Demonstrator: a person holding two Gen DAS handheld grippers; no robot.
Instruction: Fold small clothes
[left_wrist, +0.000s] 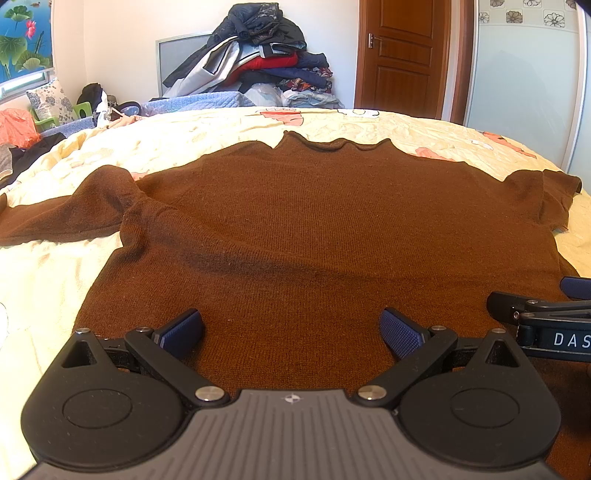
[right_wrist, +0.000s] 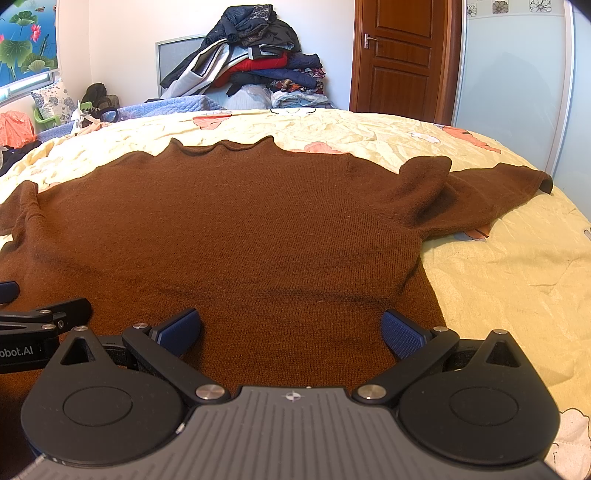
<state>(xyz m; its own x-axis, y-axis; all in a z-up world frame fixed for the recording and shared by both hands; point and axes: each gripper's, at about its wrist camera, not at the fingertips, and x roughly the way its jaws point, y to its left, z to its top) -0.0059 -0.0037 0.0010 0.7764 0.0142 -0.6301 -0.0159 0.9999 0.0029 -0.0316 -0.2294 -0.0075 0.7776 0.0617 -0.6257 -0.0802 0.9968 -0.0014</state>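
Note:
A brown knit sweater (left_wrist: 314, 221) lies flat on the bed, collar at the far side, sleeves spread to both sides; it also shows in the right wrist view (right_wrist: 240, 229). My left gripper (left_wrist: 291, 332) is open and empty, low over the sweater's near hem, left of middle. My right gripper (right_wrist: 291, 332) is open and empty, over the hem near the sweater's right edge. The right gripper's fingers (left_wrist: 535, 314) show at the right edge of the left wrist view; the left gripper's fingers (right_wrist: 48, 314) show at the left edge of the right wrist view.
The bed has a pale yellow printed cover (left_wrist: 55, 266) (right_wrist: 517, 277). A tall pile of clothes (left_wrist: 258, 55) stands beyond the bed against the wall. A wooden door (left_wrist: 402, 55) and a sliding wardrobe (left_wrist: 524, 92) are at the back right. Loose clothes (left_wrist: 22, 147) lie at the left.

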